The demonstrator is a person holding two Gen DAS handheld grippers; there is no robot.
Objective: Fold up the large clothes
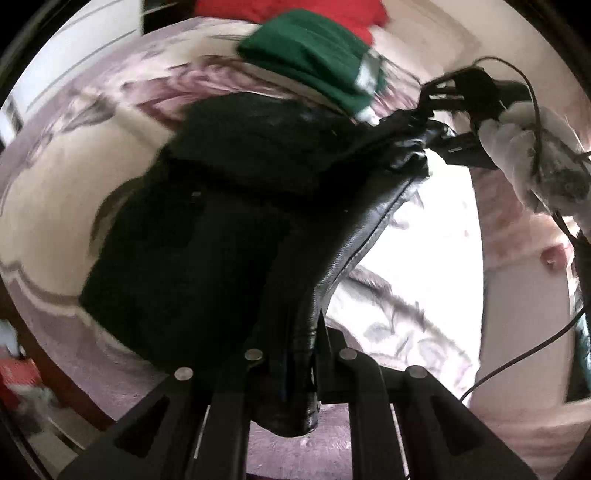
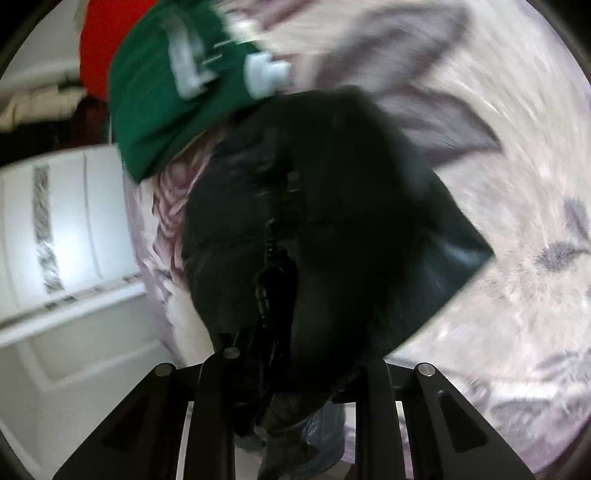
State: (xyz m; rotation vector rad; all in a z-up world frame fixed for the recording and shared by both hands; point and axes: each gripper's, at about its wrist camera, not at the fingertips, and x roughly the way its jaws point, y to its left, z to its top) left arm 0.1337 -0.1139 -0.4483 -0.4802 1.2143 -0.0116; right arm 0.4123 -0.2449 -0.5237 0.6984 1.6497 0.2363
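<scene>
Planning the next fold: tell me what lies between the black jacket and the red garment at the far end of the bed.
A folded green garment lies between the black jacket and the red garment, on the patterned bedspread. The left wrist view shows it best.

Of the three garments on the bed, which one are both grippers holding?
The black leather jacket: left gripper and right gripper pinch it. The folded green garment and red one lie untouched beyond.

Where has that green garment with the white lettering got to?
The green garment lies folded on the floral bedspread, beyond the black jacket, with a red garment behind it.
</scene>
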